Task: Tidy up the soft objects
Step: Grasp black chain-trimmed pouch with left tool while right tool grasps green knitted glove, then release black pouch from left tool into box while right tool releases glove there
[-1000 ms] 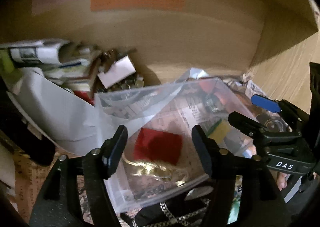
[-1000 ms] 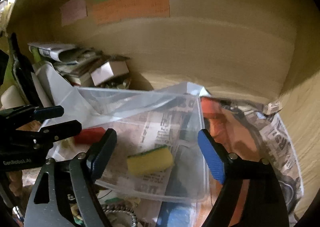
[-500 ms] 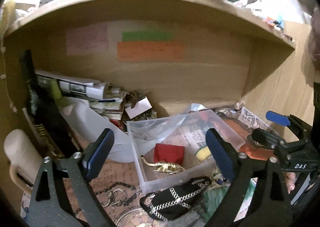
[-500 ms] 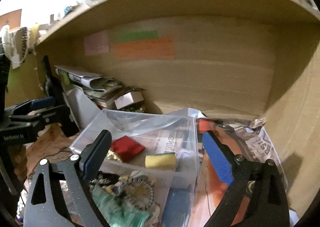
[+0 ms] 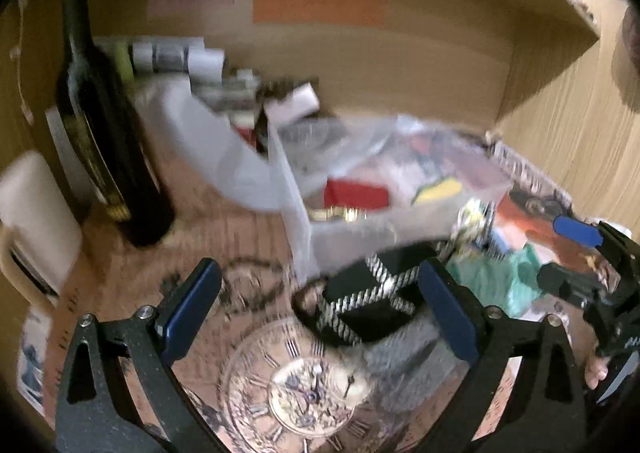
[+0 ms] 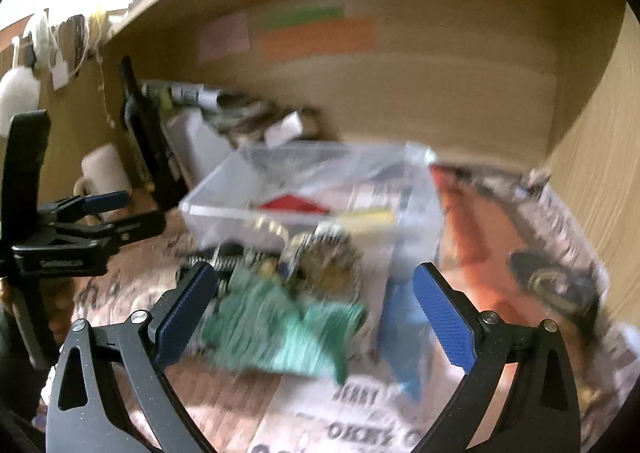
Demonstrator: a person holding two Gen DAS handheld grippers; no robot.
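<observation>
The right gripper [image 6: 314, 311] is spread wide and empty, with the green cloth [image 6: 280, 327] lying directly between and just beyond its fingers, in front of the clear bin [image 6: 304, 189]. The left gripper [image 5: 320, 311], also spread and empty, frames a black strap [image 5: 360, 301]. For the cloth, the right hand seems nearer.

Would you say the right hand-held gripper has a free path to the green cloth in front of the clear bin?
Probably yes. The right hand-held gripper is open, and the green cloth lies on the table between its fingers, outside the clear bin, with nothing over it. The frames are blurred, so contact is unclear.
</observation>
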